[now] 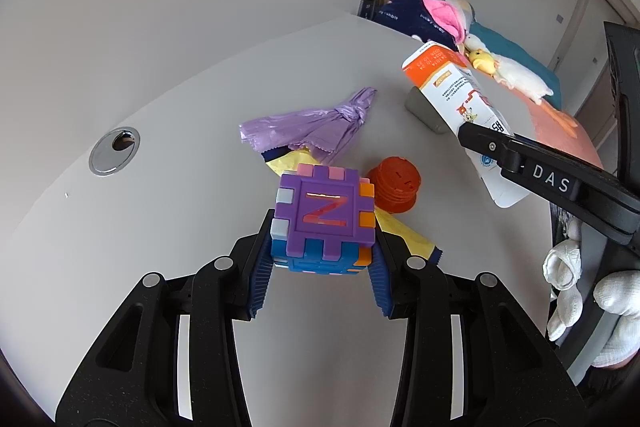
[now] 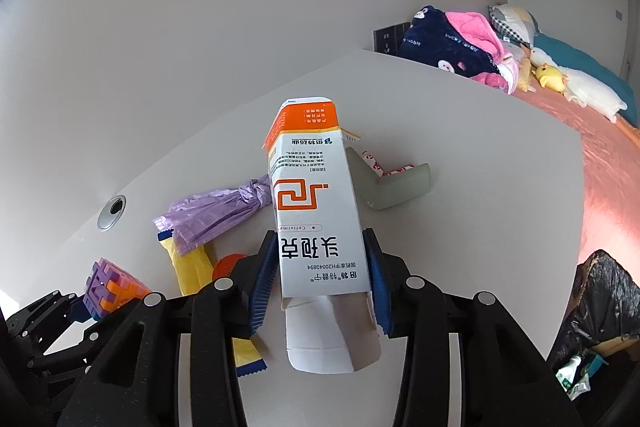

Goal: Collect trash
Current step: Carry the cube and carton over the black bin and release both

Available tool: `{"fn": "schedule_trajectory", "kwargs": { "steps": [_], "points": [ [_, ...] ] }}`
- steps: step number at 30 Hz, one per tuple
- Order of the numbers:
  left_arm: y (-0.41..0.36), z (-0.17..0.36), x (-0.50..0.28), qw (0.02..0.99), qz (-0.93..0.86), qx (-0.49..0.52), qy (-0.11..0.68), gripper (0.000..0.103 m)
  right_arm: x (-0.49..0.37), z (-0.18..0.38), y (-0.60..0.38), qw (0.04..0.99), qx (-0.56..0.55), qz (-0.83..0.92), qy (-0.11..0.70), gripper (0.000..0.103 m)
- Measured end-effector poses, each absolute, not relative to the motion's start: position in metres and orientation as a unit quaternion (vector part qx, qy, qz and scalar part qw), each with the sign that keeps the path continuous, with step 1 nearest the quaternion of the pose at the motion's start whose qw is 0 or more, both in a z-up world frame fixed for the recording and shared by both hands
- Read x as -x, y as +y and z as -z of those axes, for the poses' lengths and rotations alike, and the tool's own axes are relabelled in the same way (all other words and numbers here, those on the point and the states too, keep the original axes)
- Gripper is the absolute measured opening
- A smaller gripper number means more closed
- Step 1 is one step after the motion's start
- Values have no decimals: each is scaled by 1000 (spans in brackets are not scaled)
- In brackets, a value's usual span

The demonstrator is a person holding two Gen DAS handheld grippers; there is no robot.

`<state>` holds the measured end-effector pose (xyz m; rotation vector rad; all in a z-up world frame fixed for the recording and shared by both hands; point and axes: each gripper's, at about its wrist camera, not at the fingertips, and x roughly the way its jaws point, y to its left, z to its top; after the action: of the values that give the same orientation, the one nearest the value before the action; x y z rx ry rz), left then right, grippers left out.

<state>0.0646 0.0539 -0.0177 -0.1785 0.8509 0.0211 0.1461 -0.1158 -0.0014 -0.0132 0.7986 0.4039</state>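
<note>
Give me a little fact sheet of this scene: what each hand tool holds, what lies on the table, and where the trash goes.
left gripper: jaws shut on the toy cube, purple face with a red Z
right gripper: jaws shut on the medicine box, white and orange, flap open at the near end
on the table: purple bag tied in a knot, yellow wrapper, orange cap, grey corner guard
trash bin: black-lined box at right, some litter inside
behind the table: bed with plush toys

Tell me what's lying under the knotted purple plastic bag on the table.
A yellow wrapper with a blue serrated edge pokes out from under the knotted purple plastic bag. Its upper end is covered, so anything else beneath stays hidden.
</note>
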Motion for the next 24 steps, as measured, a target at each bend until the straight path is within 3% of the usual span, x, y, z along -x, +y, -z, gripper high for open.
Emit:
{"fn": "schedule_trajectory", "kwargs": {
  "steps": [24],
  "points": [
    [-12,5,-64,910,37,69,408,41,-91,-18,-197,914,-35,-187,357,44]
  ]
}}
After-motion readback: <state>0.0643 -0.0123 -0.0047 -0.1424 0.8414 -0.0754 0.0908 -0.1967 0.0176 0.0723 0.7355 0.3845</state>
